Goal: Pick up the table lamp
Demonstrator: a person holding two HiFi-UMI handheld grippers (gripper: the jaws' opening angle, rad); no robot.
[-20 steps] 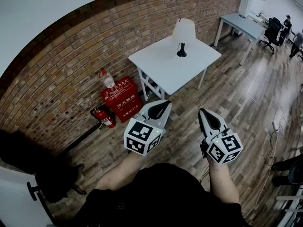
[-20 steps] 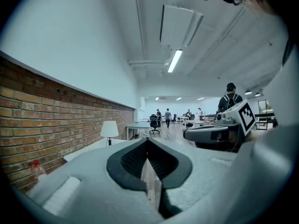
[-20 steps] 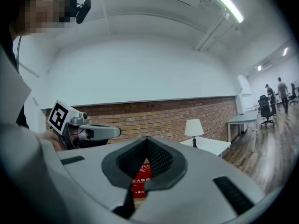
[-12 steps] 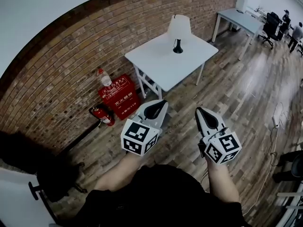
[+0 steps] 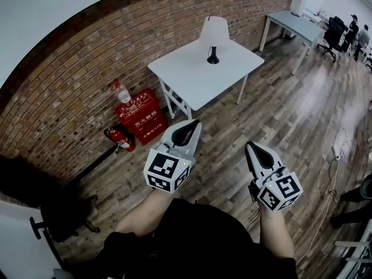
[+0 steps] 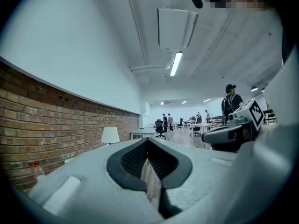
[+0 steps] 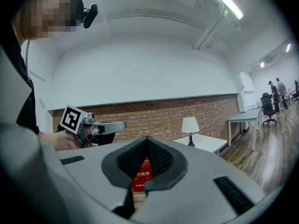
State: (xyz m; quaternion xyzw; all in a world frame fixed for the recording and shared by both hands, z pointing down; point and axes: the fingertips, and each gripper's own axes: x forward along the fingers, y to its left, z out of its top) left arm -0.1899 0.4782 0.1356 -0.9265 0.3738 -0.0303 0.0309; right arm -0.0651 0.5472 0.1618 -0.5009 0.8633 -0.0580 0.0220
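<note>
You stand on a wood floor (image 5: 279, 115) with a gripper in each hand, both held level in front of you. The left gripper (image 5: 193, 125) has its fingers (image 6: 133, 160) closed tip to tip with nothing between them; only floor shows through the gap behind the tips. The right gripper (image 5: 250, 146) is the same: its fingers (image 7: 161, 160) meet at the tips and grip nothing, and a red box (image 7: 142, 174) shows through the gap behind them.

The lamp (image 5: 213, 39), white shade on a thin dark stem and dark base, stands upright on a white desk (image 5: 192, 77) near the brick wall (image 5: 87, 80), well apart from both grippers. It sits toward the desk's far side. Each gripper view catches the lamp too, small and distant beside the wall (image 6: 110, 135) (image 7: 190, 125).

On the floor by the wall, the red box (image 5: 141, 118) sits near the desk's left legs, with an extinguisher (image 5: 119, 138) lying just beside it.
</note>
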